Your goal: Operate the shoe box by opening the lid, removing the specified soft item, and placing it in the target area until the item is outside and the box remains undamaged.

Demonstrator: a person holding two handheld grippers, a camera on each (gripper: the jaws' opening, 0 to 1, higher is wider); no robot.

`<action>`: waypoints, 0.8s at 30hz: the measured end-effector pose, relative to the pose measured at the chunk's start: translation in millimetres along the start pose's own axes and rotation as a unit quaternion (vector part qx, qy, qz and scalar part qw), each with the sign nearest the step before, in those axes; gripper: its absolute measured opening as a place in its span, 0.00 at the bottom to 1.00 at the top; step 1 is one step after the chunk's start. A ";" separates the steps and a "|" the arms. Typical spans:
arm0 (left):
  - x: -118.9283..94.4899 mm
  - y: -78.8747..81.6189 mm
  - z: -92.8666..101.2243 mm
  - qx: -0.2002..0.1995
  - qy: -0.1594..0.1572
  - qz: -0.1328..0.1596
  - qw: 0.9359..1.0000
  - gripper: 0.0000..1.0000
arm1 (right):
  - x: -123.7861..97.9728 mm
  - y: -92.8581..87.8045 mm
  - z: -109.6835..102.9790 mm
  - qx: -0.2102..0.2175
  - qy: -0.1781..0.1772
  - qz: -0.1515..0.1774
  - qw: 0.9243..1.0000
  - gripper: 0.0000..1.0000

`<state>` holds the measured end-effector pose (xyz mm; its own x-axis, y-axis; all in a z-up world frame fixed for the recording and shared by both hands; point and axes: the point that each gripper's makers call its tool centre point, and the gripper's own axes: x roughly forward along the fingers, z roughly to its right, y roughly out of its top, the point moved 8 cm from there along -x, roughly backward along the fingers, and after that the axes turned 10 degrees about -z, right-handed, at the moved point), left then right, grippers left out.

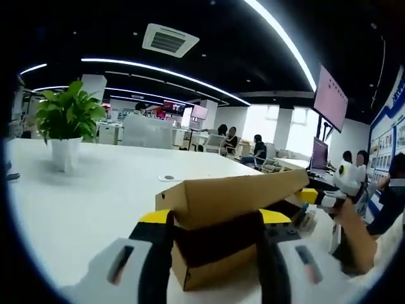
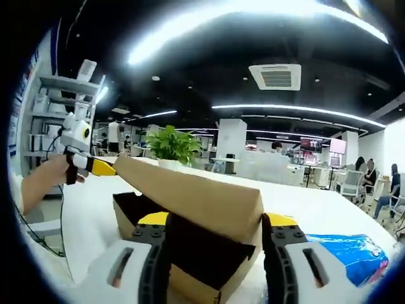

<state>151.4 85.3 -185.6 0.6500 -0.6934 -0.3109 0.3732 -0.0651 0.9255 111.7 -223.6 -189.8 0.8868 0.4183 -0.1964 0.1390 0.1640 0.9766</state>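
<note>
A: Setting: open-plan office. Ahead of the left gripper (image 1: 215,253) a long white table (image 1: 95,190) runs to a potted plant (image 1: 66,123); beyond it, rows of desks with seated people (image 1: 258,149).

B: Ceiling evidence?

A: Dark ceiling above the gripper with curved light strips (image 1: 164,73) and a cassette air-conditioning vent (image 1: 169,40). A wall screen (image 1: 330,98) hangs up and to its right, a desk monitor (image 1: 318,154) below that.

B: Right gripper view?

A: Same character. Left of the right gripper (image 2: 215,259), a shelving unit (image 2: 60,120) holding boxes; far right, office chairs (image 2: 351,180) and seated people.
</note>
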 end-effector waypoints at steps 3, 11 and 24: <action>-0.6 -1.9 -0.6 -0.007 -0.013 0.001 1.000 0.59 | 1.1 -0.8 -3.3 -0.015 0.008 -0.013 1.000 0.67; -3.5 -6.7 -5.0 0.000 -0.024 0.009 1.000 0.66 | 2.3 -5.0 -17.8 -0.004 0.083 -0.006 0.997 0.87; 0.5 -20.8 -10.4 0.006 -0.019 0.002 1.000 0.65 | 2.2 -12.6 -11.4 0.076 0.070 0.008 0.995 0.74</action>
<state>150.8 93.8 -207.3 0.6259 -0.7202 -0.2993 0.3632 -0.0705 0.9290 106.9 -214.6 -203.5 0.8204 0.5425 -0.1808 0.2004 0.0233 0.9794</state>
